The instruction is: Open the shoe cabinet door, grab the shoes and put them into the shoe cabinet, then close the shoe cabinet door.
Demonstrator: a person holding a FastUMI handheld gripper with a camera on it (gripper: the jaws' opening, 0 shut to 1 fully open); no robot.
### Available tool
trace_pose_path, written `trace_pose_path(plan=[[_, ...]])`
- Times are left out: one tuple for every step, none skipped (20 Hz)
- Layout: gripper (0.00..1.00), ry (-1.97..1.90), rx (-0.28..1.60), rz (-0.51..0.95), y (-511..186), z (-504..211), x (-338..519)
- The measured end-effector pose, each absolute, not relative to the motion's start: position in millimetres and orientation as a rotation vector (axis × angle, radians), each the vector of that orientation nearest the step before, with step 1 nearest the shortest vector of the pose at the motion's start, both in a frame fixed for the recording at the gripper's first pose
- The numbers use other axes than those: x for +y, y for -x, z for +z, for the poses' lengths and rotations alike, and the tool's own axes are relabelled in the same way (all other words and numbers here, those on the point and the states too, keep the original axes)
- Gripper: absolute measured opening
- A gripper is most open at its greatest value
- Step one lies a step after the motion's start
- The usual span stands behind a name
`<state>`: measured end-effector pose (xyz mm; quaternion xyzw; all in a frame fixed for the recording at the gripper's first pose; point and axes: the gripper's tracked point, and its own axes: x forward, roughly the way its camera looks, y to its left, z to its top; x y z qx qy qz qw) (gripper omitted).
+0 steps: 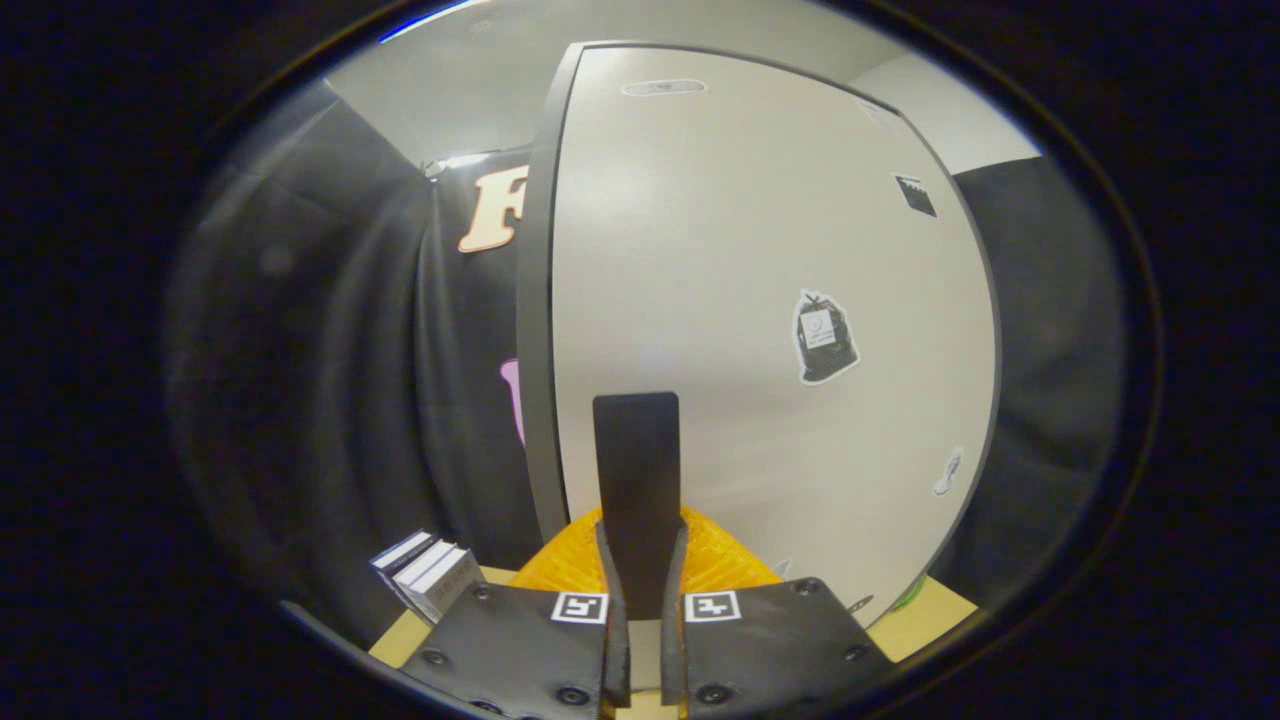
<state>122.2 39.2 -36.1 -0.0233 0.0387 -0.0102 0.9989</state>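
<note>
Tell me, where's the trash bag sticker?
The trash bag sticker is stuck on the cabinet door, beyond the shut gripper and off to its right.

gripper pointing forward, fingers pressed together, no gap between them

The table carries the cabinet at twelve o'clock — boxes at ten, closed fingers between.
</note>
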Motion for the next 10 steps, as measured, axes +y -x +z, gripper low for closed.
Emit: trace_pose_path(plan=[[0.13, 0.047, 0.079, -0.015, -121, -36, 39], [0.13, 0.046, 0.081, -0.009, -118, -36, 39], [0.13, 0.043, 0.081, -0.003, -115, -35, 38], [0.14, 0.036, 0.083, 0.006, -110, -34, 38], [0.14, 0.027, 0.085, 0.018, -103, -34, 37], [0.14, 0.019, 0.088, 0.032, -95, -34, 34], [0.14, 0.013, 0.089, 0.044, -87, -33, 31], [0.14, 0.013, 0.088, 0.054, -80, -32, 28], [0.14, 0.017, 0.089, 0.065, -73, -31, 26], [0.14, 0.023, 0.089, 0.079, -64, -31, 23]])
